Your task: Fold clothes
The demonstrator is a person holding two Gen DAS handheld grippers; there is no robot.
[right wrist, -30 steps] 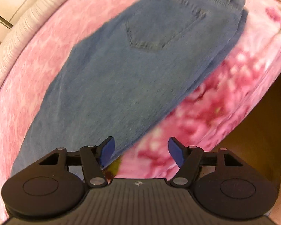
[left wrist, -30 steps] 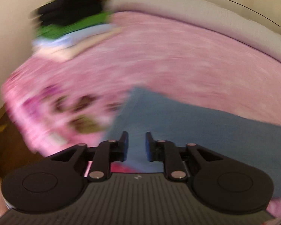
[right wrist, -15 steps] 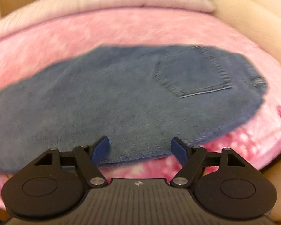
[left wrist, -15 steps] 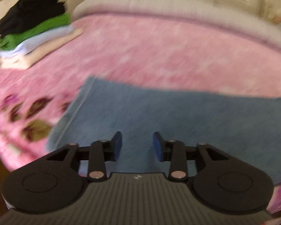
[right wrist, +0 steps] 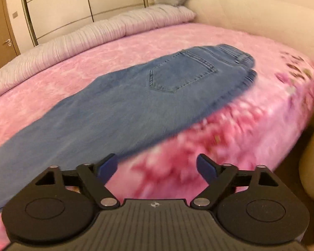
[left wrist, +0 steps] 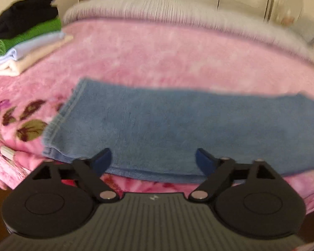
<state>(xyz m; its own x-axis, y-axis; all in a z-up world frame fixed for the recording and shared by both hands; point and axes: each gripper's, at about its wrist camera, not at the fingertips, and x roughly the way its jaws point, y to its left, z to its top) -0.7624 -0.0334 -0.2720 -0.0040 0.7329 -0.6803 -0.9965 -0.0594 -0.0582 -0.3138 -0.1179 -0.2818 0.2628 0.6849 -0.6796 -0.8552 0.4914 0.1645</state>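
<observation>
A pair of blue jeans [left wrist: 178, 129] lies flat along the front of the pink blanket [left wrist: 167, 56], folded lengthwise. In the left wrist view the hem end is at the left. My left gripper [left wrist: 153, 161] hovers over the jeans' near edge, its jaws opening wide, nothing between them. In the right wrist view the jeans [right wrist: 119, 113] show a back pocket [right wrist: 180, 73] and waistband at the far right. My right gripper [right wrist: 157, 166] sits over the bed's front edge beside the jeans' near edge, jaws opening, nothing held.
A stack of folded clothes [left wrist: 25, 35], black, green, light blue and cream, sits at the bed's far left corner. A grey rolled cover [right wrist: 90, 35] runs along the back. A cream padded bed frame [right wrist: 261, 16] curves at the right. Wardrobe doors [right wrist: 77, 2] stand behind.
Both grippers' jaws have spread wider. The left view swung right and settled over the jeans' leg end; the right view rolled level and shifted toward the waistband side.
</observation>
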